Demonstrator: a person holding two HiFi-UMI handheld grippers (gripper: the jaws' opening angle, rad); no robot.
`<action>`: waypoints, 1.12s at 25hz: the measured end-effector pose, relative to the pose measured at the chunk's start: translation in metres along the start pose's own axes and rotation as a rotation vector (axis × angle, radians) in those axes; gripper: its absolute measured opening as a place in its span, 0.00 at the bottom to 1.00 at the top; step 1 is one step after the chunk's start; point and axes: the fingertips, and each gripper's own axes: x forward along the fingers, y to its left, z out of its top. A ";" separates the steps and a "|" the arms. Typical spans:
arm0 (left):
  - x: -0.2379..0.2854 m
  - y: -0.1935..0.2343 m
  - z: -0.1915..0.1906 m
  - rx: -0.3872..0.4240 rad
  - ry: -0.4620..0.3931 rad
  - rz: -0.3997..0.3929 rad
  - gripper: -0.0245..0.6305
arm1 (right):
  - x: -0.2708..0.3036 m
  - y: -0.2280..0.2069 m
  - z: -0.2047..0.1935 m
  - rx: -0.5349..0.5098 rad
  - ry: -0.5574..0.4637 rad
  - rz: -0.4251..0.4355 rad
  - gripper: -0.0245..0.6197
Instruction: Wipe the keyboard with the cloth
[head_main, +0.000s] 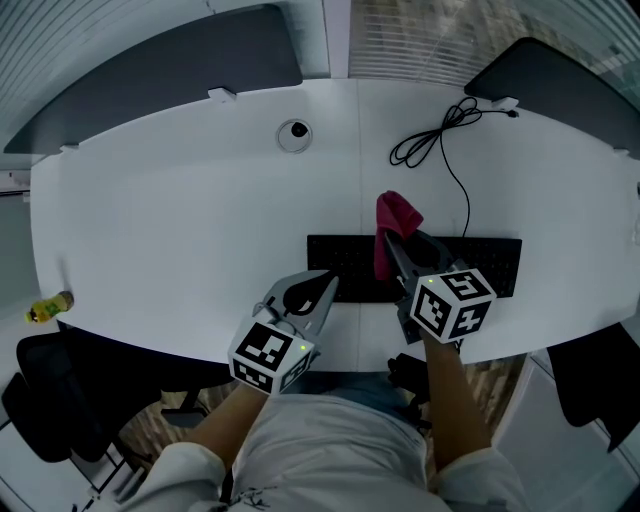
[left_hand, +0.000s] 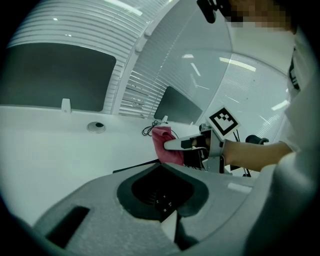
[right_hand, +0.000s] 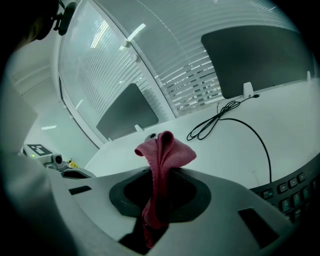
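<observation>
A black keyboard (head_main: 440, 262) lies near the front edge of the white desk (head_main: 180, 230). My right gripper (head_main: 392, 245) hovers over the keyboard's middle, shut on a red cloth (head_main: 393, 222) that bunches up above its jaws. In the right gripper view the cloth (right_hand: 165, 150) stands out of the closed jaws, with keyboard keys (right_hand: 292, 192) at lower right. My left gripper (head_main: 328, 283) is shut with nothing in it, its tips at the keyboard's left end. The left gripper view shows the right gripper (left_hand: 169, 145) and cloth (left_hand: 161, 136) just ahead.
A coiled black cable (head_main: 440, 135) runs from the desk's back right to the keyboard. A round grommet (head_main: 294, 134) sits at the back centre. A yellow bottle (head_main: 48, 308) lies off the desk's left edge. Dark chairs (head_main: 40, 400) stand at both sides.
</observation>
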 end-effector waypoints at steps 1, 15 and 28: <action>0.002 -0.003 0.000 0.000 0.000 0.000 0.05 | -0.003 -0.003 0.000 0.002 -0.001 -0.003 0.14; 0.034 -0.038 0.005 -0.001 0.000 -0.016 0.05 | -0.053 -0.076 0.004 0.032 -0.030 -0.089 0.14; 0.066 -0.071 0.009 0.017 0.010 -0.044 0.05 | -0.094 -0.130 0.006 0.043 -0.049 -0.145 0.14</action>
